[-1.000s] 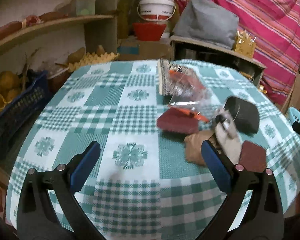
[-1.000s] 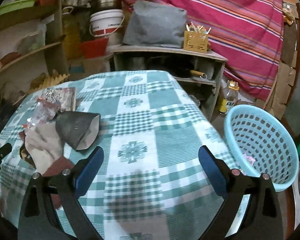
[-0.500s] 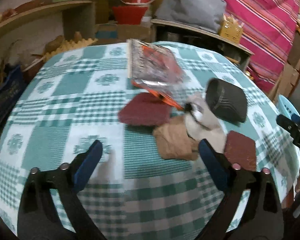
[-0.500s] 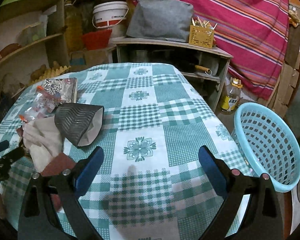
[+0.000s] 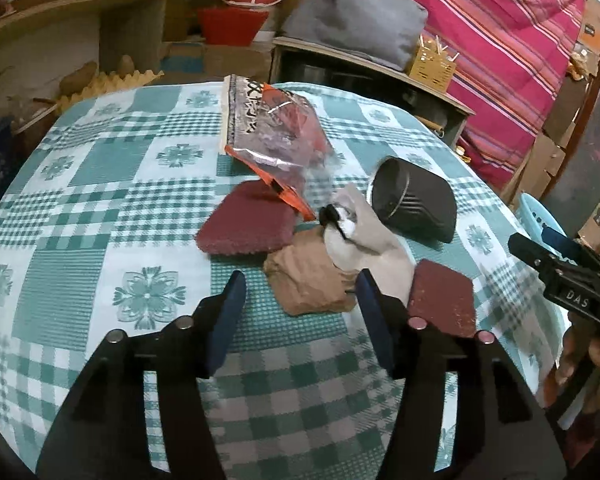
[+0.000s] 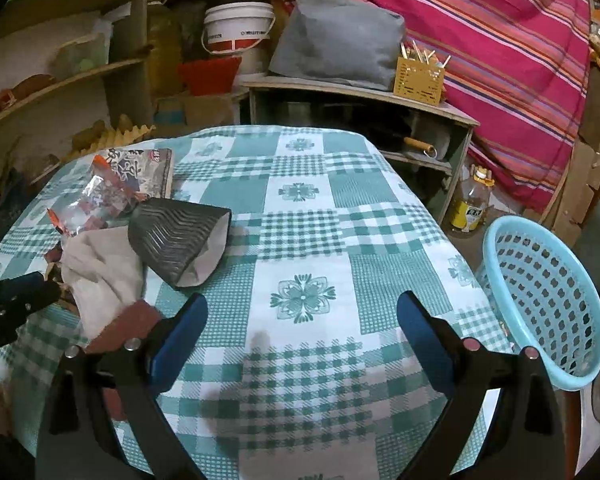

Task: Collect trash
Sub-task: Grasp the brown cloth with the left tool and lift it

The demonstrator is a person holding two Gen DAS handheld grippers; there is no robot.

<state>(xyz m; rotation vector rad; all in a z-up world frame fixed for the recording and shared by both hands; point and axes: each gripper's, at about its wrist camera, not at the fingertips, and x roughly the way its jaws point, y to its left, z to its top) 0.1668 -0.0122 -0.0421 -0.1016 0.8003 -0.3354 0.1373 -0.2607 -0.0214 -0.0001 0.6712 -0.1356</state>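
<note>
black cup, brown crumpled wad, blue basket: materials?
Black cup: probably paper, matte embossed chevron sleeve, pale inside. Brown crumpled wad: looks like paper or a napkin, matte with soft creases, though thin fabric is possible. Blue basket: moulded plastic, smooth, with regular holes.

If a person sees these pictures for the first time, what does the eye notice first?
Probably the heap of trash on the green checked tablecloth: a dark ribbed paper cup on its side, a shiny snack wrapper behind it, and a crumpled brown paper just ahead of the open left gripper. Next, the light blue basket beside the table's right edge.
</note>
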